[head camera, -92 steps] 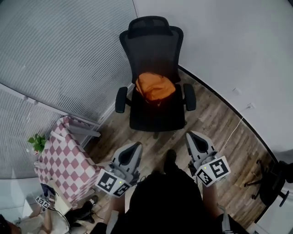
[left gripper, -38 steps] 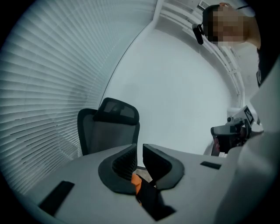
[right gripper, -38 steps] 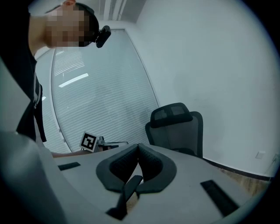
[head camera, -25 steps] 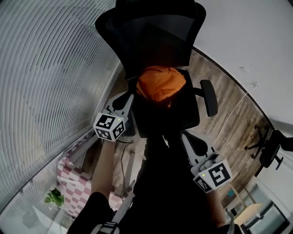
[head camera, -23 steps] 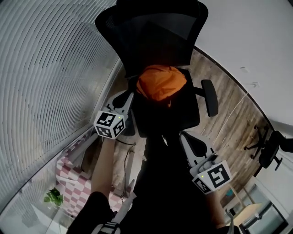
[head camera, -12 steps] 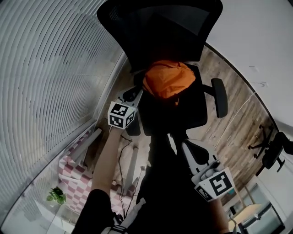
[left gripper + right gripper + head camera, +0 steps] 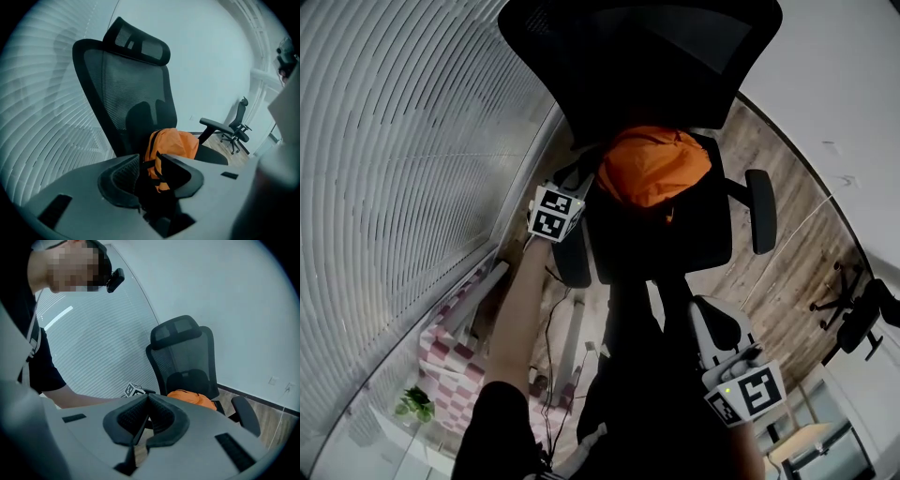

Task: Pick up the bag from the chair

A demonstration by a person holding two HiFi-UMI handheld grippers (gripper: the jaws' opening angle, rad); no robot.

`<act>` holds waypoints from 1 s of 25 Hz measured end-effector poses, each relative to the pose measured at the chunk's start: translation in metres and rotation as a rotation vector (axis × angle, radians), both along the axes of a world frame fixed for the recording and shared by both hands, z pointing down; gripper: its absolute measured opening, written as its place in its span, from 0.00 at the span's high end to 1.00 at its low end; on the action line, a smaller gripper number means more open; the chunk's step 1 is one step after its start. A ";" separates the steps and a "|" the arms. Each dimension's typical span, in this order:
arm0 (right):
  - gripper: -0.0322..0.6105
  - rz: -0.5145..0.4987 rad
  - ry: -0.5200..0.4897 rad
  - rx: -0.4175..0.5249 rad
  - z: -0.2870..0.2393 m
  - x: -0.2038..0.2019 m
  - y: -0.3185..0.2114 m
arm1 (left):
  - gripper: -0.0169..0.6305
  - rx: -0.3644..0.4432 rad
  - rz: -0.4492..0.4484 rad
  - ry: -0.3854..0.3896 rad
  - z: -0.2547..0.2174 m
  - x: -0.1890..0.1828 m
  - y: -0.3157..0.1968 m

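An orange bag point(image 7: 656, 167) lies on the seat of a black mesh office chair point(image 7: 675, 239), against its backrest. My left gripper point(image 7: 581, 183) reaches out over the chair's left armrest, just beside the bag's left side. In the left gripper view the left gripper point(image 7: 150, 174) stands open, and the bag point(image 7: 172, 144) with a dark strap shows in the gap, close ahead. My right gripper point(image 7: 705, 314) hangs back near my body, short of the seat's front edge. In the right gripper view it point(image 7: 147, 401) is shut and empty, with the bag point(image 7: 193, 398) beyond.
A wall of white blinds point(image 7: 403, 141) runs close along the left. A pink checkered table point(image 7: 450, 375) and a small plant point(image 7: 414, 403) stand lower left. A cable point(image 7: 553, 319) lies on the wood floor. Another black chair point(image 7: 861, 314) stands at the far right.
My left gripper has advanced from the armrest's near end up to the bag's left side. The chair and bag have come closer in view. The right gripper stays low, still shut.
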State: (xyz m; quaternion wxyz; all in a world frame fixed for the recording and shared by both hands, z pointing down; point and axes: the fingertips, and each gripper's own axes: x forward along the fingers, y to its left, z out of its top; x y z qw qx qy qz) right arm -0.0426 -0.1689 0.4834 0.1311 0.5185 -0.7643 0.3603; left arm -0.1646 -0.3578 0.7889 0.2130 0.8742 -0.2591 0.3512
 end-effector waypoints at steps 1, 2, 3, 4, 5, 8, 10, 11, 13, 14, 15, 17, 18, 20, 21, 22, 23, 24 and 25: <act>0.92 0.008 0.000 -0.004 0.002 0.002 -0.001 | 0.74 -0.005 -0.002 -0.013 0.006 -0.002 -0.005; 0.92 0.014 0.000 -0.007 0.003 0.004 -0.003 | 0.74 -0.013 -0.004 -0.024 0.013 -0.003 -0.009; 0.92 0.020 0.000 -0.011 0.005 0.006 -0.004 | 0.74 -0.023 -0.004 -0.033 0.019 -0.003 -0.014; 0.92 0.024 0.000 -0.016 0.008 0.008 -0.005 | 0.73 -0.033 -0.002 -0.040 0.024 -0.003 -0.017; 0.92 0.029 0.000 -0.023 0.010 0.010 -0.005 | 0.73 -0.043 0.004 -0.051 0.031 -0.003 -0.019; 0.92 0.042 -0.001 -0.050 0.020 0.015 -0.005 | 0.73 -0.052 0.061 -0.115 0.055 -0.005 -0.021; 0.92 0.049 0.001 -0.067 0.026 0.018 -0.004 | 0.72 -0.062 0.105 -0.154 0.071 -0.005 -0.020; 0.92 0.053 0.002 -0.075 0.029 0.019 -0.003 | 0.72 -0.070 0.120 -0.163 0.077 -0.005 -0.020; 0.92 0.064 0.004 -0.090 0.034 0.022 -0.001 | 0.72 -0.084 0.140 -0.167 0.086 -0.002 -0.019; 0.92 0.069 0.005 -0.097 0.036 0.023 0.000 | 0.72 -0.093 0.148 -0.168 0.090 -0.001 -0.019; 0.92 0.073 0.005 -0.104 0.038 0.025 0.001 | 0.72 -0.107 0.160 -0.170 0.094 0.001 -0.018; 0.92 0.080 0.005 -0.115 0.041 0.025 0.002 | 0.72 -0.136 0.193 -0.168 0.101 0.005 -0.015; 0.92 0.082 0.004 -0.120 0.043 0.026 0.002 | 0.72 -0.147 0.208 -0.167 0.103 0.007 -0.015; 0.92 0.083 0.002 -0.126 0.045 0.025 0.001 | 0.72 -0.167 0.227 -0.172 0.105 0.008 -0.014; 0.92 0.082 -0.001 -0.128 0.046 0.024 0.000 | 0.72 -0.169 0.230 -0.175 0.104 0.008 -0.015; 0.92 0.080 -0.004 -0.130 0.047 0.023 -0.001 | 0.72 -0.169 0.231 -0.179 0.104 0.008 -0.016; 0.92 0.077 -0.007 -0.133 0.049 0.021 -0.002 | 0.72 -0.168 0.233 -0.184 0.105 0.008 -0.017; 0.92 0.076 -0.010 -0.135 0.050 0.020 -0.003 | 0.72 -0.168 0.238 -0.191 0.107 0.008 -0.018; 0.92 0.076 -0.012 -0.137 0.050 0.020 -0.003 | 0.72 -0.169 0.248 -0.198 0.110 0.009 -0.018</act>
